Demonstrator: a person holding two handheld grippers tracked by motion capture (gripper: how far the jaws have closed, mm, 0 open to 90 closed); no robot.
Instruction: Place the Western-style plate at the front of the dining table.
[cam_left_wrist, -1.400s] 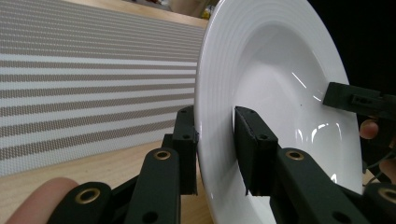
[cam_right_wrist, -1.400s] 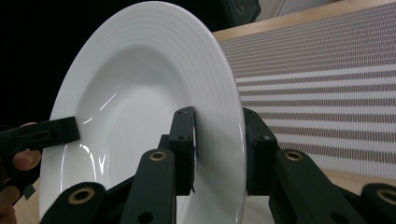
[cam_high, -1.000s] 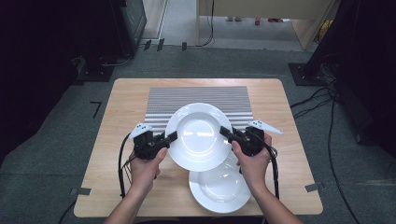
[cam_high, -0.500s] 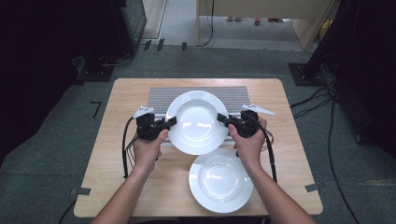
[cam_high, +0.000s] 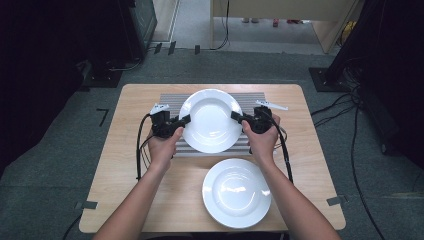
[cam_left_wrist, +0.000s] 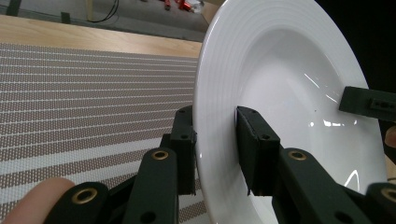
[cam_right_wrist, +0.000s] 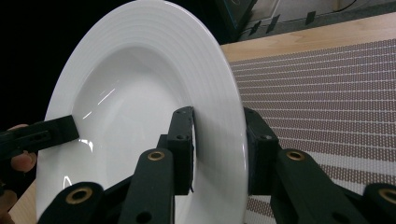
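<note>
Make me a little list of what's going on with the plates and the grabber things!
held plate: white plate, above the striped mat
left gripper: jaws clamped on the plate's left rim
right gripper: jaws clamped on the plate's right rim
second plate: white, flat on the wooden table, nearer the person
hands: one holds each gripper

The plate (cam_left_wrist: 289, 116) runs off the frame's bottom edge — hiding (partly) the striped mat (cam_left_wrist: 93, 93).

jaws clamping white plate (cam_right_wrist: 140, 93) rim, striped mat (cam_right_wrist: 327, 93)
</note>
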